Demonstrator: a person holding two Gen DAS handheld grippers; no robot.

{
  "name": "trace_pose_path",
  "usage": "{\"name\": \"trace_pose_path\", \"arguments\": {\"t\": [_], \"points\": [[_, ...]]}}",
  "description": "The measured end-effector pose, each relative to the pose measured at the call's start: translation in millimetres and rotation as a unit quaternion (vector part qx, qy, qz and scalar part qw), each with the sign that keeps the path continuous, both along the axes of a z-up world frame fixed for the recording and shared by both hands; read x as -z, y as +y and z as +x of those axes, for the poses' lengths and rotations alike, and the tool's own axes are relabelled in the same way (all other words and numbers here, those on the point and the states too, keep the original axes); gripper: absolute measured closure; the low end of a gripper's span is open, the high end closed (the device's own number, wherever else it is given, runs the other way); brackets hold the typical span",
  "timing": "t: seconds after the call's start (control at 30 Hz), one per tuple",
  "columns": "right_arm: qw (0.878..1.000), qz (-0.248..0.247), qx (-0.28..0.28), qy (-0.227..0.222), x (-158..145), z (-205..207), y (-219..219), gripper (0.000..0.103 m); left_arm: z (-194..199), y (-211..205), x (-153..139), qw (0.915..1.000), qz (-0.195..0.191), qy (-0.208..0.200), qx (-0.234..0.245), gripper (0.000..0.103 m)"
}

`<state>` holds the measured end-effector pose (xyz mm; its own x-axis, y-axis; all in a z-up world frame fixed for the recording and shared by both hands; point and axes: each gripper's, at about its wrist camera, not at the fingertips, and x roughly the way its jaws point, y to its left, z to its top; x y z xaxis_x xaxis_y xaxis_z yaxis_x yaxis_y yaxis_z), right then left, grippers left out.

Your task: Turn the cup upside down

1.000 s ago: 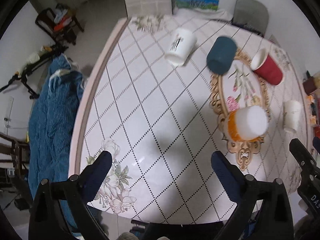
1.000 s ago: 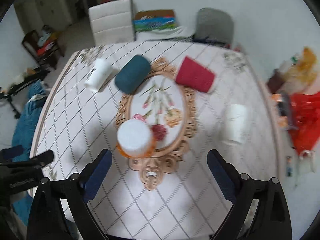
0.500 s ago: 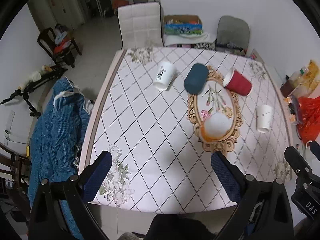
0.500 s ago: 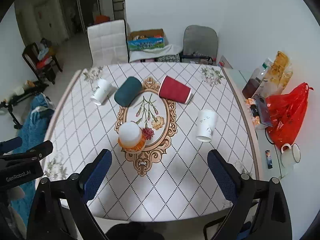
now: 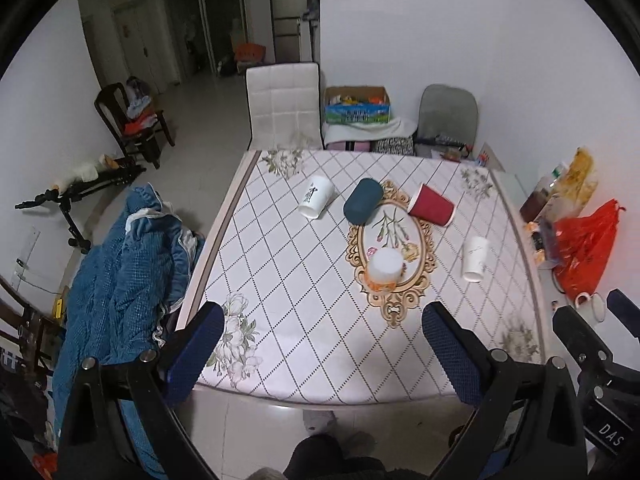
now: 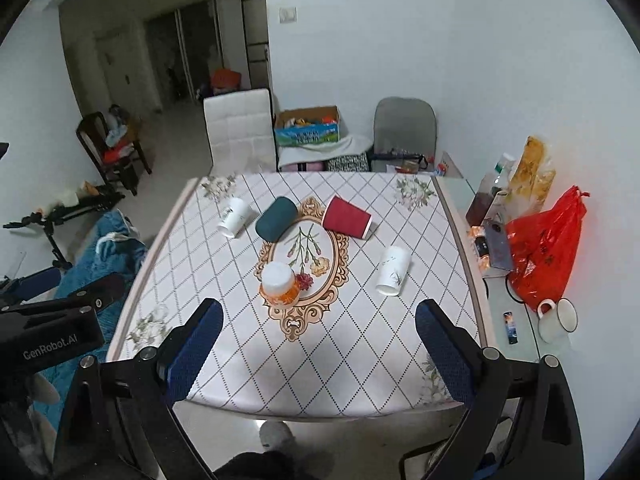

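Several cups are on the tiled table (image 5: 280, 280). An orange-and-white cup (image 5: 385, 267) (image 6: 279, 282) stands upside down on the ornate oval motif. A white printed cup (image 5: 316, 196) (image 6: 235, 217), a dark teal cup (image 5: 363, 201) (image 6: 277, 218), a red cup (image 5: 431, 205) (image 6: 346, 217) and a second white cup (image 5: 475, 253) (image 6: 393, 270) lie on their sides. My left gripper (image 5: 320, 350) and right gripper (image 6: 318, 350) are open and empty, held high above the table's near edge, far from all cups.
A blue quilted jacket (image 5: 120, 280) hangs left of the table. A red plastic bag (image 6: 546, 248), bottles and an enamel mug (image 6: 558, 320) sit on a side surface at the right. A white chair (image 5: 284, 106), a grey chair (image 5: 448, 114) and a box (image 5: 356, 106) stand behind the table.
Both grippers have pulled up and back from the table, so the whole table and room now show. The cups have not moved. Both jaws stay open.
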<state>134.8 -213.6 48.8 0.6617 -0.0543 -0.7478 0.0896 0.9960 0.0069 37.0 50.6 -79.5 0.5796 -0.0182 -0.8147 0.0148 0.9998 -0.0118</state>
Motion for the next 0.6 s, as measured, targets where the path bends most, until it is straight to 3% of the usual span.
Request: {"name": "trace_pose_path", "arguments": {"t": [0.23, 0.6], "points": [[0.999, -0.003, -0.007, -0.033, -45, -47, -9, 0.004, -40, -2, -33, 0.9997, -0.008, -0.021, -0.011, 0.002], [0.999, -0.006, -0.025, -0.04, -67, -75, -13, 0.004, -75, -12, -47, 0.9994, 0.004, -0.032, -0.014, 0.002]]}}
